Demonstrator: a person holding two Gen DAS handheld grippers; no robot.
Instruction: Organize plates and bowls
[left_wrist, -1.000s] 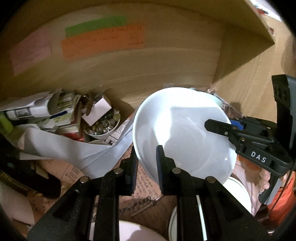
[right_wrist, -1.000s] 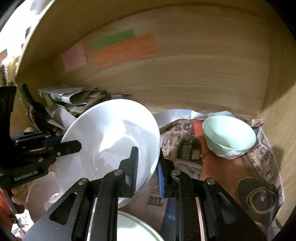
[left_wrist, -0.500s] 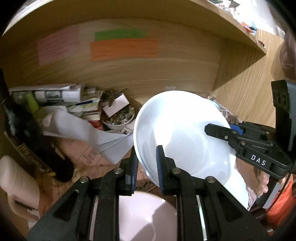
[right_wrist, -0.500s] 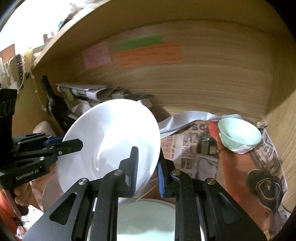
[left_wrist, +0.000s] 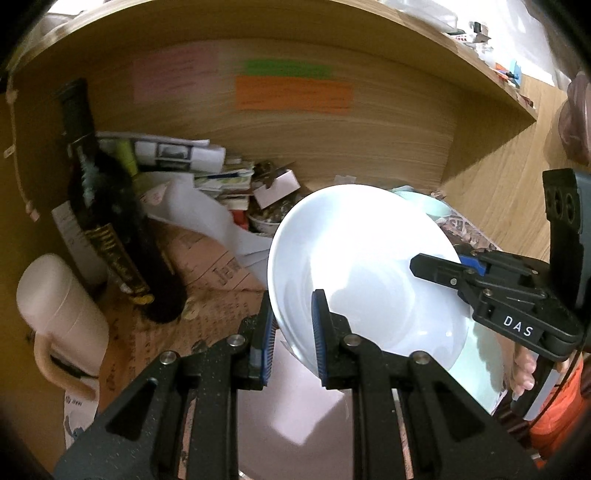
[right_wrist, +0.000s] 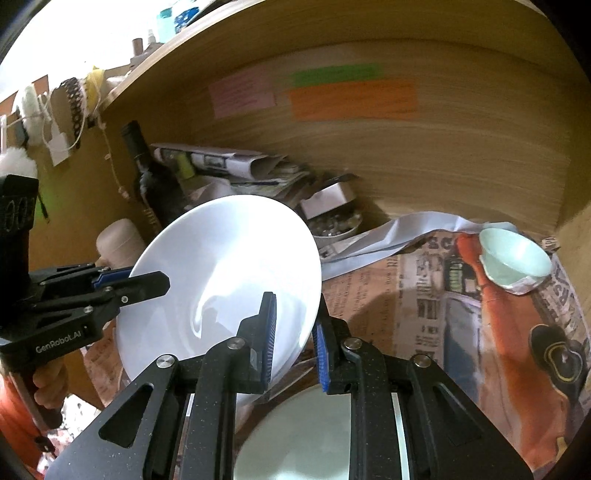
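Note:
A white plate (left_wrist: 362, 273) hangs tilted above the newspaper-lined shelf, held at two rims. My left gripper (left_wrist: 293, 332) is shut on its near-left rim, and my right gripper (left_wrist: 424, 266) clamps the opposite rim. In the right wrist view the same plate (right_wrist: 229, 277) sits between my right gripper (right_wrist: 293, 332) and my left gripper (right_wrist: 155, 286). A pink plate (left_wrist: 295, 406) and a pale green plate (left_wrist: 484, 365) lie below it. A mint bowl (right_wrist: 517, 258) stands at the far right on the newspaper.
A dark bottle (left_wrist: 107, 221) and a pale jug (left_wrist: 59, 317) stand at the left. Rolled papers (left_wrist: 177, 151) and a small dish of coins (right_wrist: 332, 221) crowd the back wall. Wooden shelf sides close in on both sides. A person's hand (left_wrist: 524, 373) grips the right handle.
Both grippers have drawn back from the back wall with the plate between them. The bottle and jug have come into view, and the mint bowl now looks farther off.

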